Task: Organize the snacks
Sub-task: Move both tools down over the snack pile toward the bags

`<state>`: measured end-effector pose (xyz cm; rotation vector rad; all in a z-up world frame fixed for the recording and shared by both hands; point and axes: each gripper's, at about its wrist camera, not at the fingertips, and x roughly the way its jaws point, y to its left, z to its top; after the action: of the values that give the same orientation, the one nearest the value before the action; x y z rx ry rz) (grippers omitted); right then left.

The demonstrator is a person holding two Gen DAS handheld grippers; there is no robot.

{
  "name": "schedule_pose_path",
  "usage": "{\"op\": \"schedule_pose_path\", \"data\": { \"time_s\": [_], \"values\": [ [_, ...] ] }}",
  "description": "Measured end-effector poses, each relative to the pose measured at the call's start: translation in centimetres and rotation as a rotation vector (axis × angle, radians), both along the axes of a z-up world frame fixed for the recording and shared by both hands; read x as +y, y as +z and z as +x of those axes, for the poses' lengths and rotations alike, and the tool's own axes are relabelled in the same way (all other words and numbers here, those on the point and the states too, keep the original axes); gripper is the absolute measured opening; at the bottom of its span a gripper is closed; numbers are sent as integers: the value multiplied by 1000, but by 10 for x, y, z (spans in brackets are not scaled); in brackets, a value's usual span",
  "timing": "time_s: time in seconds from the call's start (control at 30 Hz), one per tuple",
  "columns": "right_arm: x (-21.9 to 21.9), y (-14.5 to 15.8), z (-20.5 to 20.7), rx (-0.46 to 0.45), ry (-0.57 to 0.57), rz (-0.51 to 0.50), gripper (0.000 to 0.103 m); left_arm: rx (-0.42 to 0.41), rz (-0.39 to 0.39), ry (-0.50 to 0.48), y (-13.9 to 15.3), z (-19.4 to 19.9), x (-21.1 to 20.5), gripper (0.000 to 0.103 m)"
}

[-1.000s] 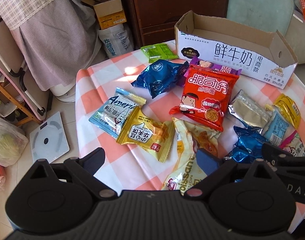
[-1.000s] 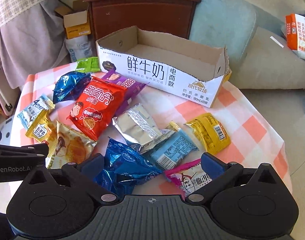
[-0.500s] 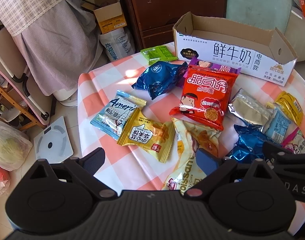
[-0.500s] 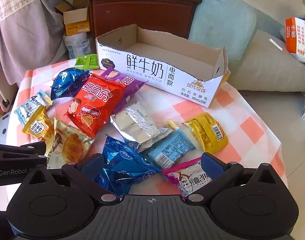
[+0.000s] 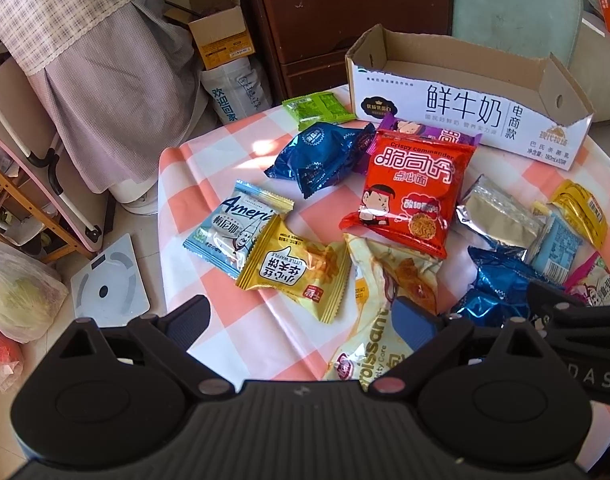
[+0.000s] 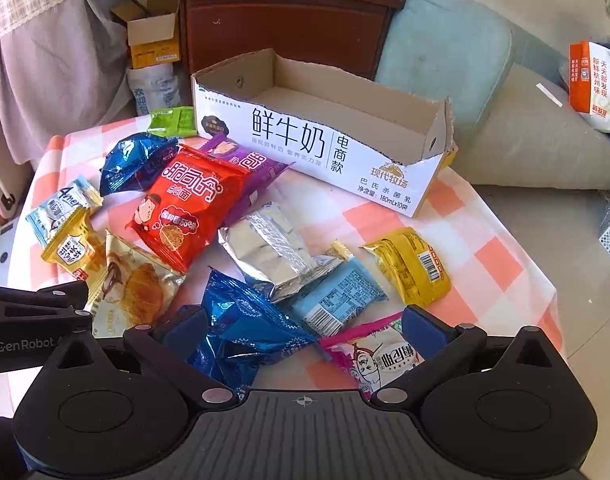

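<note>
Snacks lie scattered across your checked desk (image 6: 501, 256), in front of the open cardboard box (image 6: 329, 152) at its far edge. Your left hand-held gripper (image 5: 301, 320) has its fingers spread wide, holding nothing, above the yellow waffle packet (image 5: 293, 268) and the croissant bag (image 5: 381, 300). Your right hand-held gripper (image 6: 305, 332) is likewise spread apart and holding nothing, over the blue foil packet (image 6: 245, 320) and the pink packet (image 6: 377, 352) at the near edge. The red noodle bag (image 6: 185, 204) overlaps a purple packet (image 6: 253, 168) just before the box. The silver packet (image 6: 273, 252), light blue packet (image 6: 341, 296) and yellow packet (image 6: 413, 264) lie to the right of it; the green packet (image 6: 173, 120) sits beside the box's left end.
</note>
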<state>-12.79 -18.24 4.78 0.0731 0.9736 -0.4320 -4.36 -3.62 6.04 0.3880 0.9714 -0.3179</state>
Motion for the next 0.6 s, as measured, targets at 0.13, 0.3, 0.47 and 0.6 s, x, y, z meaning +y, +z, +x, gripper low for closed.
{"op": "schedule_pose_path", "data": {
  "time_s": [0.13, 0.3, 0.47, 0.6],
  "values": [
    [0, 1, -1, 1, 0, -3, 103, -3, 2, -2, 0, 0, 0, 97],
    [0, 1, -1, 2, 0, -3, 103, -6, 3, -3, 0, 0, 0, 97],
    [1, 2, -2, 2, 4, -12, 103, -10, 4, -5, 0, -2, -1, 96],
    [2, 2, -3, 3, 10, -13, 103, -9, 4, -7, 1, -2, -1, 96]
  ]
}}
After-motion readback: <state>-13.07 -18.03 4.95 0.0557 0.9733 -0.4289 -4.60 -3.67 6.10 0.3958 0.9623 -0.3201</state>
